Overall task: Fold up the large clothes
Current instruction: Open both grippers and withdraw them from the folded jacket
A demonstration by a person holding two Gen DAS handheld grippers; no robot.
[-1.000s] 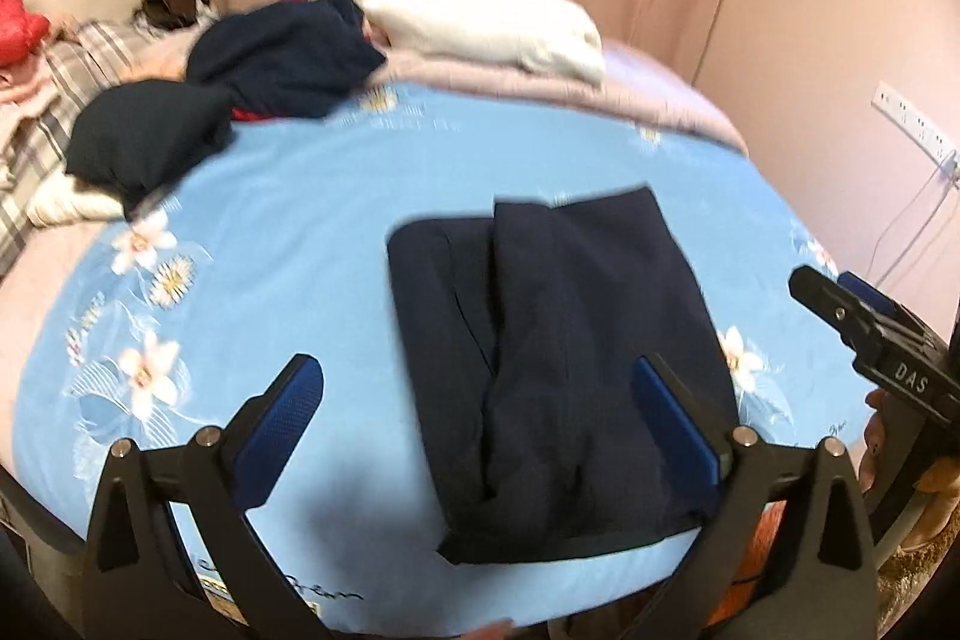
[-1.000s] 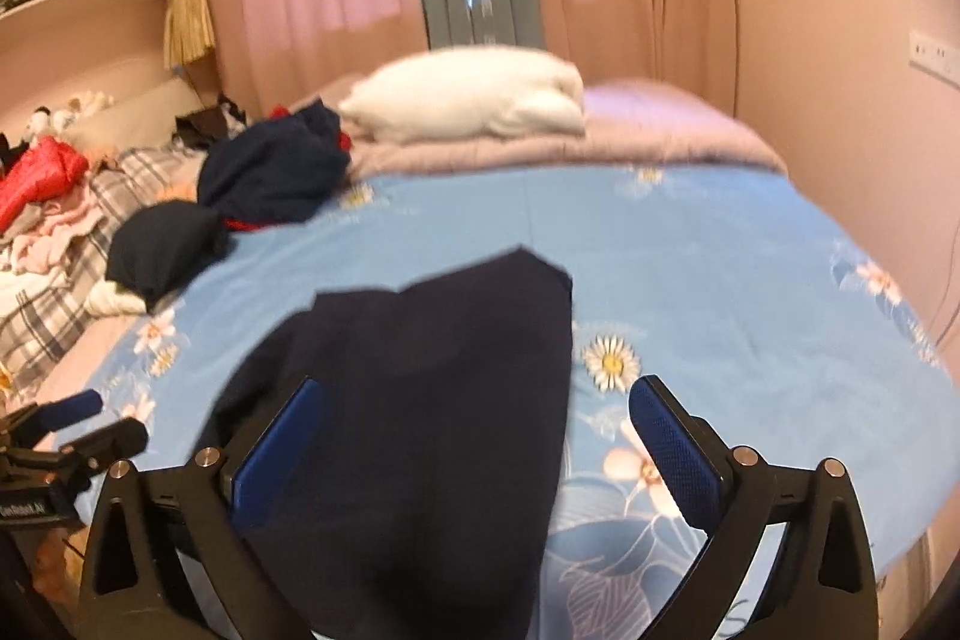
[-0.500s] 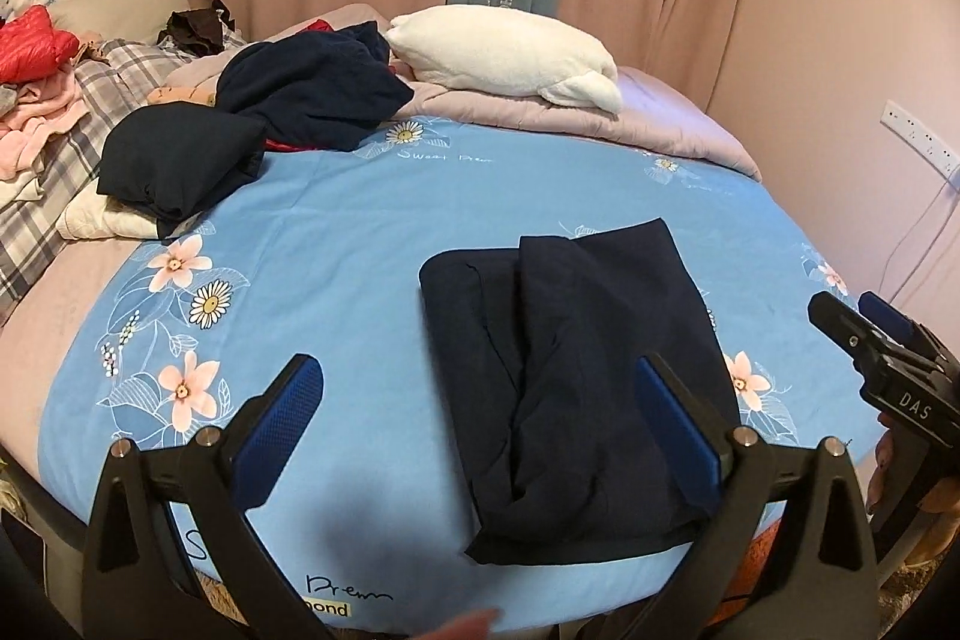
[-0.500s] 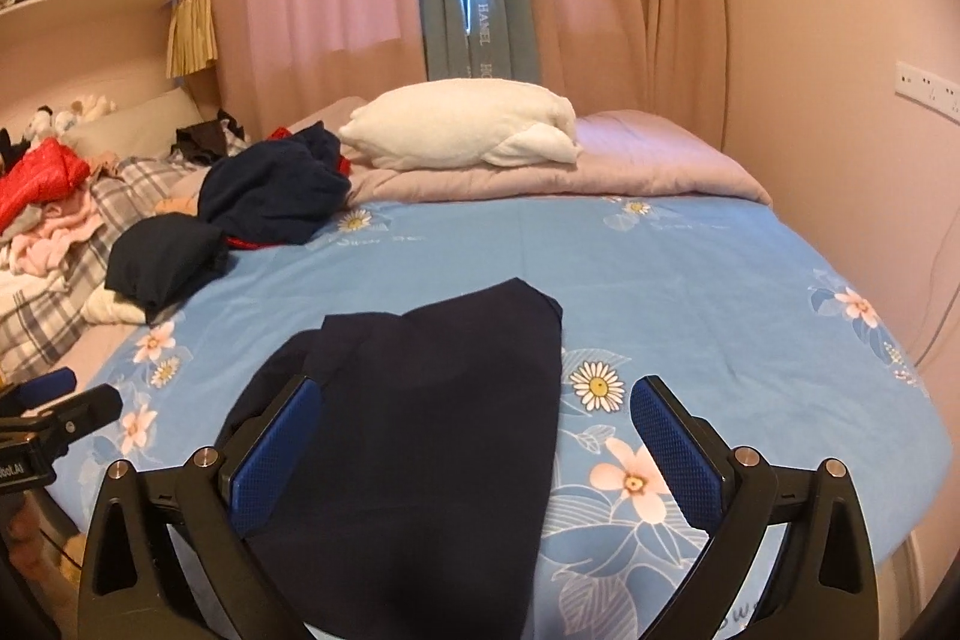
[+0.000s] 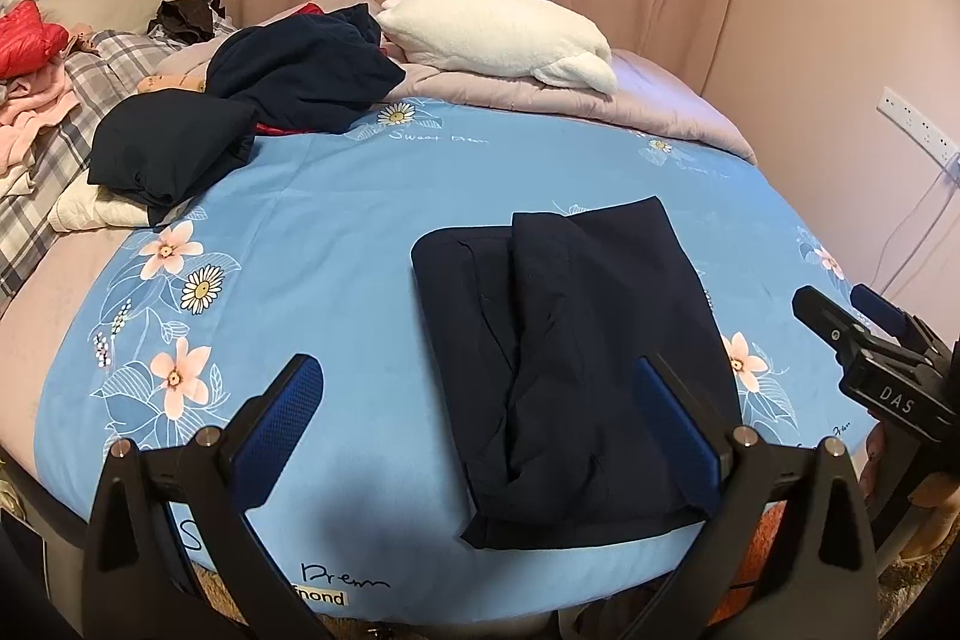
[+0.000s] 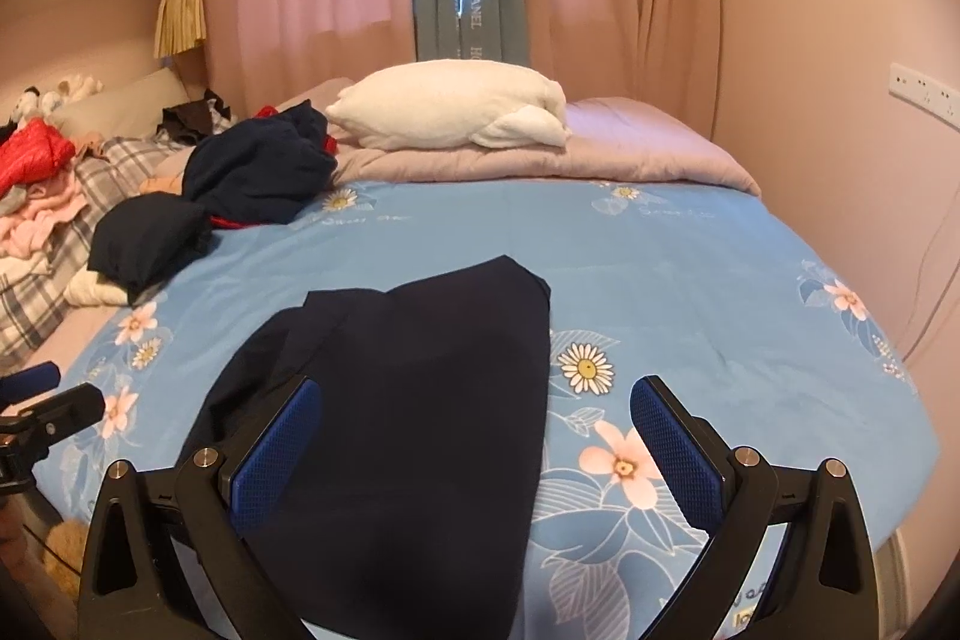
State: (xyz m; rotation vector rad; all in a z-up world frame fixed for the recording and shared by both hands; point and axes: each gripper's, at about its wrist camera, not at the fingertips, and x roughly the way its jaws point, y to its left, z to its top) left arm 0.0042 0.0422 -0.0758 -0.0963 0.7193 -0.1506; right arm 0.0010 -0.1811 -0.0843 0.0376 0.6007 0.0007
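A dark navy garment [image 5: 570,352] lies folded into a long rectangle on the blue flowered bed sheet [image 5: 336,220], near the front edge; the right wrist view has the same garment [image 6: 396,400] under its lens. My left gripper [image 5: 480,412] hovers above the bed's near edge, open, nothing between its blue pads. My right gripper [image 6: 480,430] is open too and holds nothing; it also shows at the right edge of the left wrist view [image 5: 864,340]. Neither gripper touches the cloth.
A loose heap of navy clothes [image 5: 300,64] and a folded navy piece [image 5: 162,148] lie at the back left. A white pillow [image 5: 498,34] rests on a mauve quilt [image 5: 648,100]. Plaid bedding with pink and red clothes [image 5: 30,40] fills the far left. A wall socket [image 5: 912,130] is on the right.
Both grippers have pulled back and risen a little, so more of the bed shows. The folded garment has stayed where it was. Both stay open.
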